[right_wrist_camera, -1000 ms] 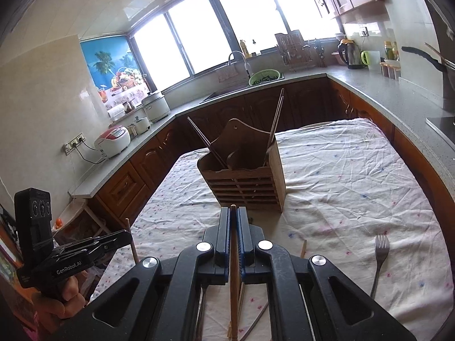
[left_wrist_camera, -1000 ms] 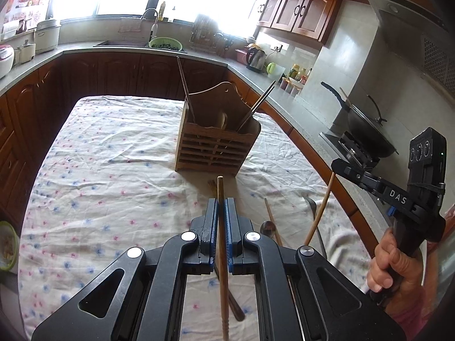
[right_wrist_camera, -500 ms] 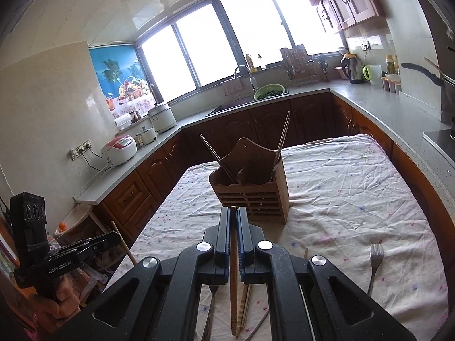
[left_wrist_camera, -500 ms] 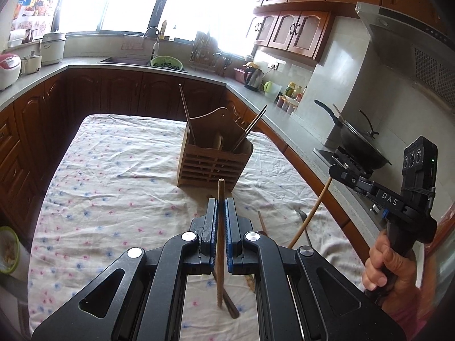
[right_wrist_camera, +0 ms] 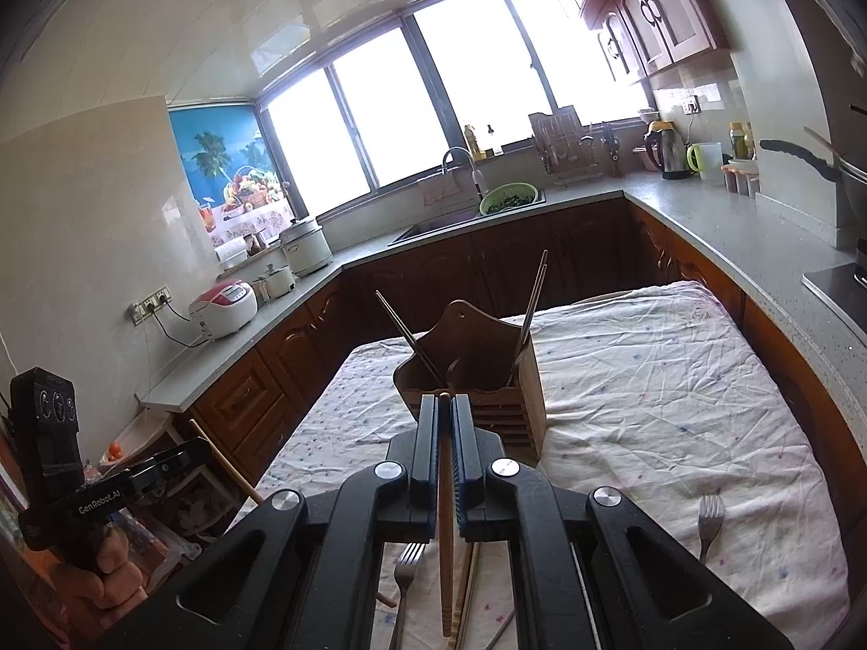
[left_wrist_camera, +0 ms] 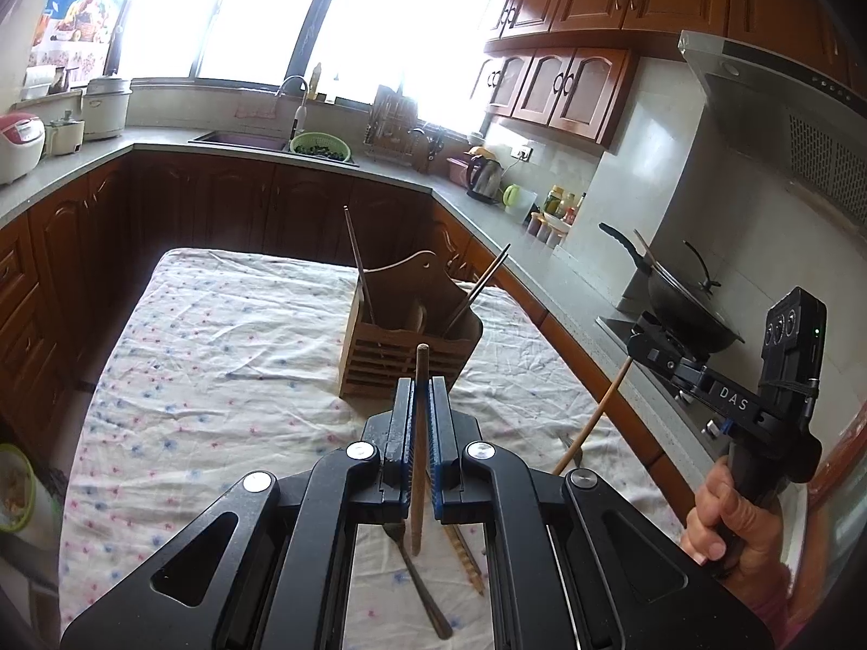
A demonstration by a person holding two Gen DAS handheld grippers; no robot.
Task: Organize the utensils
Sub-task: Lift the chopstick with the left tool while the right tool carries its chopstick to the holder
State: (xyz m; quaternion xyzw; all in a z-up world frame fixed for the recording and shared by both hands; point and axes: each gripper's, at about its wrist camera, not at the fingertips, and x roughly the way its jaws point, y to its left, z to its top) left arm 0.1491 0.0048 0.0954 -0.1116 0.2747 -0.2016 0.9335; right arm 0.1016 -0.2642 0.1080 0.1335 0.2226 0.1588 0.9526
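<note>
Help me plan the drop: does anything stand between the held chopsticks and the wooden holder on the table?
Nothing visible does. The left gripper and right gripper each hold a chopstick above bare cloth, and the holder stands straight ahead, with chopsticks already leaning in its outer compartments.

We count two grippers, left (left_wrist_camera: 418, 406) and right (right_wrist_camera: 445, 422), each clamping one wooden chopstick (left_wrist_camera: 417, 460) (right_wrist_camera: 445, 531). One wooden holder (right_wrist_camera: 509, 401) stands on the table, with two pairs of metal chopsticks (right_wrist_camera: 406, 338) (right_wrist_camera: 534, 298) in it. Two forks (right_wrist_camera: 405, 574) (right_wrist_camera: 710, 520) lie on the cloth (right_wrist_camera: 650, 379) in the right view.
</note>
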